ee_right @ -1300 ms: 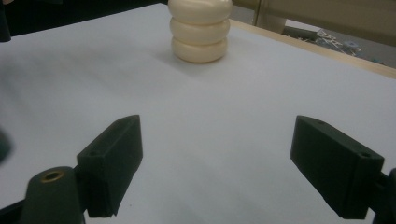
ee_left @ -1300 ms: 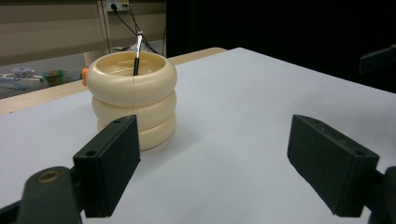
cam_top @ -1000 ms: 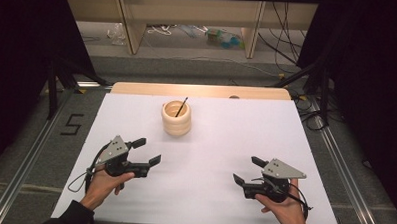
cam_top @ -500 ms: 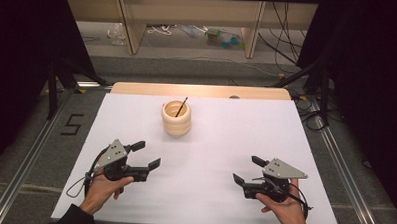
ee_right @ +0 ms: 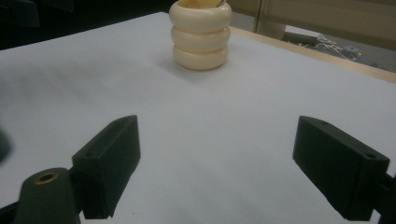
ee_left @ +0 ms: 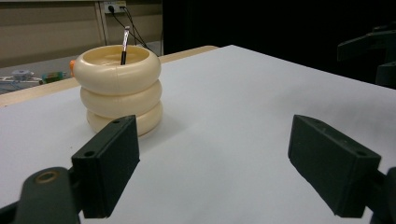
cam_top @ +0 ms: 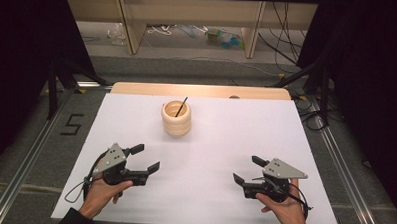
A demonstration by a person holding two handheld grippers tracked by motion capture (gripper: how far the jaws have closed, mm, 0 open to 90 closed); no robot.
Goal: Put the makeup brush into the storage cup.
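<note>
Left gripper [cam_top: 144,158] sits low at the near left of the white table [cam_top: 285,145] in the high view, jaws spread wide, nothing between them. Right gripper [cam_top: 248,170] mirrors it at the near right, equally wide and empty. The cream ribbed holder [cam_top: 176,119] stands upright toward the far middle, well apart from both, with 1 thin dark stick [cam_top: 181,106] leaning out of it.

In the left gripper view, I see the holder [ee_left: 118,88] ahead and left of centre, made of 3 stacked rings, the stick [ee_left: 125,45] rising from its mouth with a pale tip.

In the right gripper view, the holder [ee_right: 201,33] stands far ahead, its 3 rings plain, the white surface bare between.

Count: 2 grippers, 1 holder, 1 stick. Judgement: I should advance 1 gripper level, steady the holder, and pinch the stick near its top without tipping the holder.
</note>
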